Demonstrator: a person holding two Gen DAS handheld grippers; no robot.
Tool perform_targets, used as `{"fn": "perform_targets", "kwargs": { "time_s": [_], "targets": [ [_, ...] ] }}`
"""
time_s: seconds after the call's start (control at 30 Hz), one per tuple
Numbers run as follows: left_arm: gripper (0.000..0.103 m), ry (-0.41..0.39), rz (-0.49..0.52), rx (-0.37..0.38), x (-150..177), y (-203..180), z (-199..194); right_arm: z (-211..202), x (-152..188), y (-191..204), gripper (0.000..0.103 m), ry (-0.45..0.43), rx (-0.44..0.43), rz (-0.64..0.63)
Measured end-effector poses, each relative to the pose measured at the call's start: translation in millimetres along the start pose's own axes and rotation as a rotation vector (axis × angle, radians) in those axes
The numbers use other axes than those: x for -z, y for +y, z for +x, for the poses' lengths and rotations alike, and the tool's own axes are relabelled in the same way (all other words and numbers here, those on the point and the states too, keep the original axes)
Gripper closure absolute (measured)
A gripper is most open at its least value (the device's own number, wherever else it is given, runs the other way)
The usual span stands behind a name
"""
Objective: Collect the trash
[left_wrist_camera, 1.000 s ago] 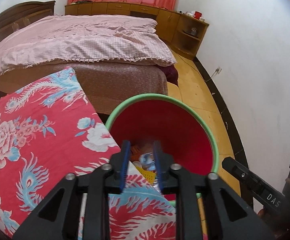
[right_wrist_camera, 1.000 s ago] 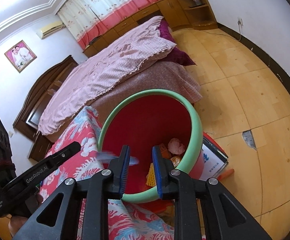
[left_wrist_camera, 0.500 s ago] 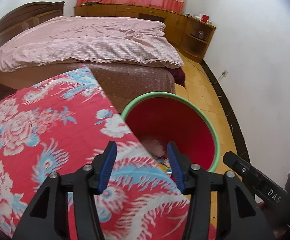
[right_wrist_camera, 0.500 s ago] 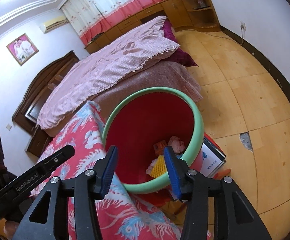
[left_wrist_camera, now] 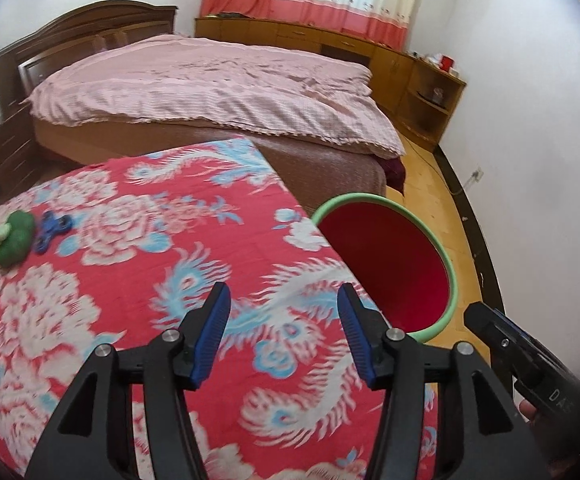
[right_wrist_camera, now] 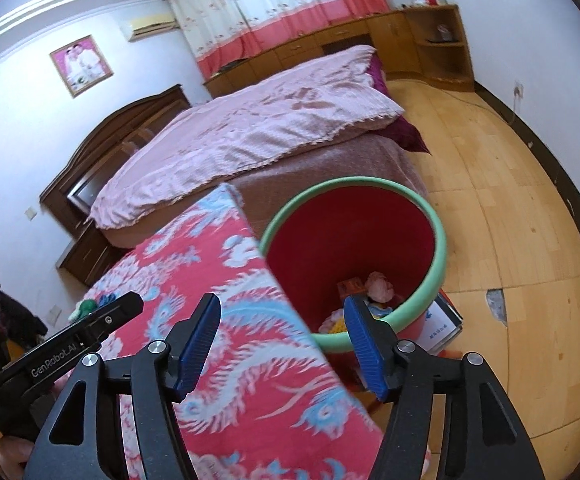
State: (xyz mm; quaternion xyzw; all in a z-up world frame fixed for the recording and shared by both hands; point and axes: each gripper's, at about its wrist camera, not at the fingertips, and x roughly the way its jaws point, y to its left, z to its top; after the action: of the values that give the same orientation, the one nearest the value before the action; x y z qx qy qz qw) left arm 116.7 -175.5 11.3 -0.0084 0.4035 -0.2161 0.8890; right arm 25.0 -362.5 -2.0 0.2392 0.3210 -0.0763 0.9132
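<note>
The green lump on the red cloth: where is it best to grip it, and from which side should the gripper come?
Probably from above, jaws across the middle of the green lump. It lies low on the red cloth, looks soft and rounded, with no handle. The blue thing sits close on its right, so keep the fingers off that side. The left gripper, empty and opening, seems nearer.

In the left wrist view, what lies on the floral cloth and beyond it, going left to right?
Green soft object → blue toy → left gripper, jaws opening with nothing between them → red bin with the green rim → tip of the right gripper.
</note>
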Motion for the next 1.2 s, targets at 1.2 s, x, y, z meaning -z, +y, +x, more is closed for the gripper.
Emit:
{"fn": "perform_targets", "kwargs": {
  "time_s": [1.2],
  "targets": [
    [0.047,-0.158,-0.136,-0.274,65,78,-123,-41,57,103,0.029,-0.041,-0.08,-0.234]
  ]
}}
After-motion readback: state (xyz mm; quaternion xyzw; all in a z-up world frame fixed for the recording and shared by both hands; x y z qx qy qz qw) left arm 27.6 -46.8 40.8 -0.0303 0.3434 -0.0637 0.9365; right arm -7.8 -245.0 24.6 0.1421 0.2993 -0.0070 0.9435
